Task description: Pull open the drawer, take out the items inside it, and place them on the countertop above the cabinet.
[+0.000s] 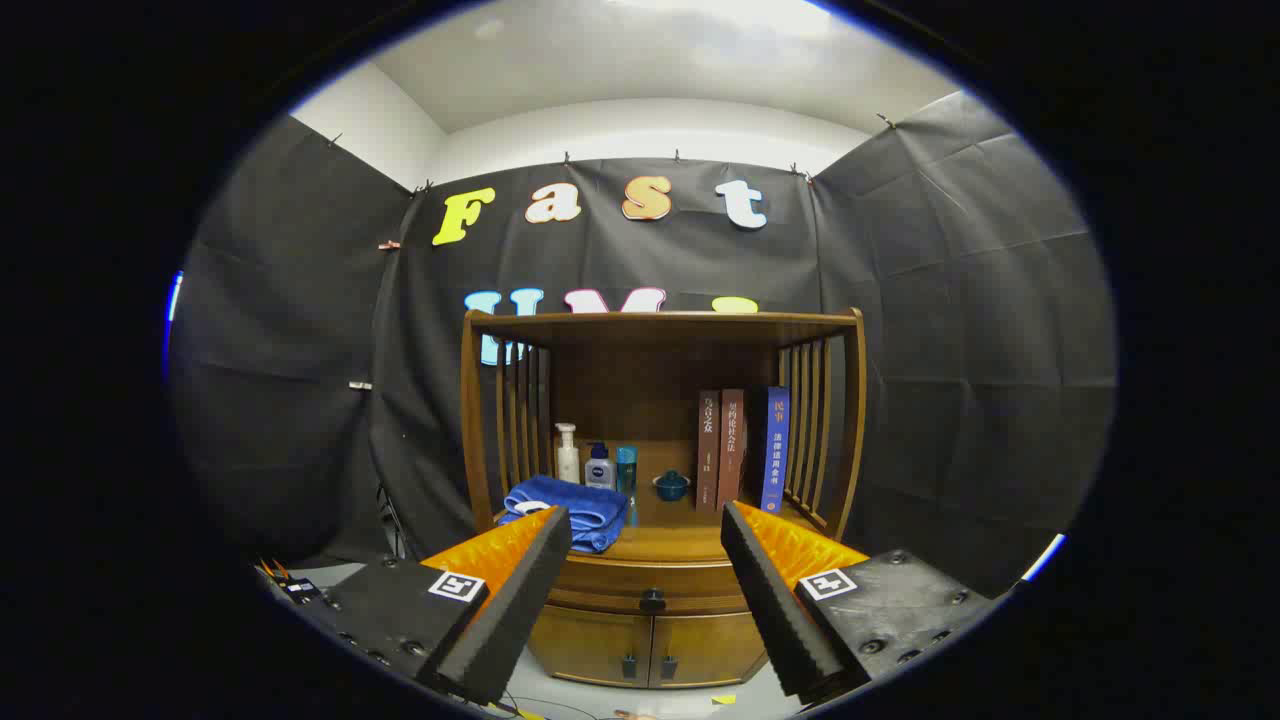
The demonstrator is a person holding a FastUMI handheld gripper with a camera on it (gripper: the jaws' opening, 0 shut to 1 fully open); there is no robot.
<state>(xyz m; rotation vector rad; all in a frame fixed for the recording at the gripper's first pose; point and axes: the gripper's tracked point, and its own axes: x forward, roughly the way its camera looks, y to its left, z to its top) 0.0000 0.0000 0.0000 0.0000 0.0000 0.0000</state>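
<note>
Gripper view: your gripper (646, 530) has its two fingers spread wide apart, with nothing between them. Ahead of them stands a wooden cabinet (845, 420). Its drawer (640, 582) is closed, and the dark knob (652, 600) sits in the gap between your fingers, a little beyond the tips. Two small doors (650, 650) lie below the drawer, both closed. You cannot see the items inside the drawer.

On the countertop (675, 540) above the drawer, a folded blue towel (570, 508) lies just beyond your left fingertip. Behind it stand a white pump bottle (567, 455), a smaller bottle with a blue cap (599, 467) and a slim blue container (626, 470), close together. A small teal pot (671, 486), possibly lidded, sits near the middle. Three upright books (742, 448) stand to its right, against the slatted side
</note>
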